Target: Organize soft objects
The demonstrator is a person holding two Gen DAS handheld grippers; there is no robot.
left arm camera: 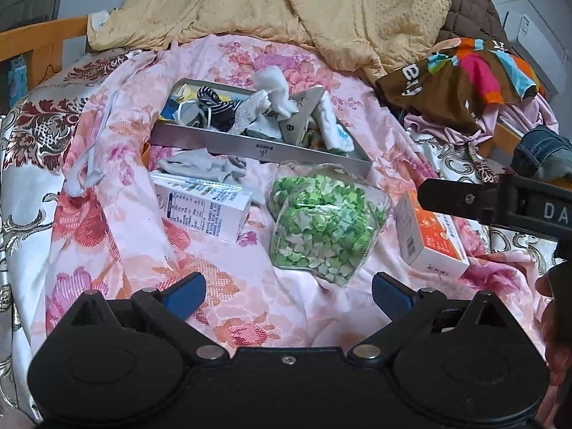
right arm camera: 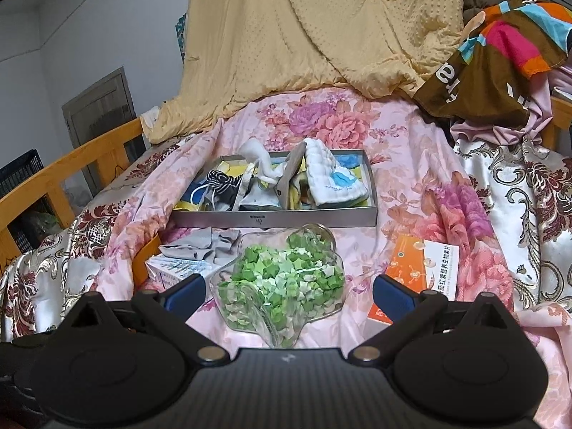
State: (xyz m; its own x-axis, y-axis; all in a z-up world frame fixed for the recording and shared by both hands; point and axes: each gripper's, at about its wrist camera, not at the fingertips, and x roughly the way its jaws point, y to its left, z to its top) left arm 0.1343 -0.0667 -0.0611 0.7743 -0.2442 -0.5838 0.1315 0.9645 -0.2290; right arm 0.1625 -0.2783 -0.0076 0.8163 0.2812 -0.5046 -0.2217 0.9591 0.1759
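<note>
A shallow grey box [left arm camera: 228, 143] [right arm camera: 321, 218] on the pink floral bedspread holds several socks and cloths: a striped sock [left arm camera: 214, 105] [right arm camera: 223, 180], a white sock [left arm camera: 275, 89] [right arm camera: 259, 164] and a white quilted cloth [right arm camera: 334, 175] [left arm camera: 332, 125]. A loose grey sock [left arm camera: 203, 166] [right arm camera: 203, 246] lies just in front of the box. My left gripper [left arm camera: 289, 298] hovers open over the bedspread, empty. My right gripper [right arm camera: 289, 296] is open too, near a clear star-shaped jar [right arm camera: 286, 286] [left arm camera: 321, 221] of green paper stars. In the left wrist view the right gripper's black body shows at the right edge.
A white carton [left arm camera: 203, 207] [right arm camera: 178, 270] lies left of the jar and an orange-white box [left arm camera: 432, 239] [right arm camera: 418, 275] right of it. A yellow quilt [left arm camera: 286, 10] [right arm camera: 314, 28] is heaped behind, coloured clothes [left arm camera: 475, 75] [right arm camera: 500, 53] at the right, a wooden bed rail [right arm camera: 71, 164] at the left.
</note>
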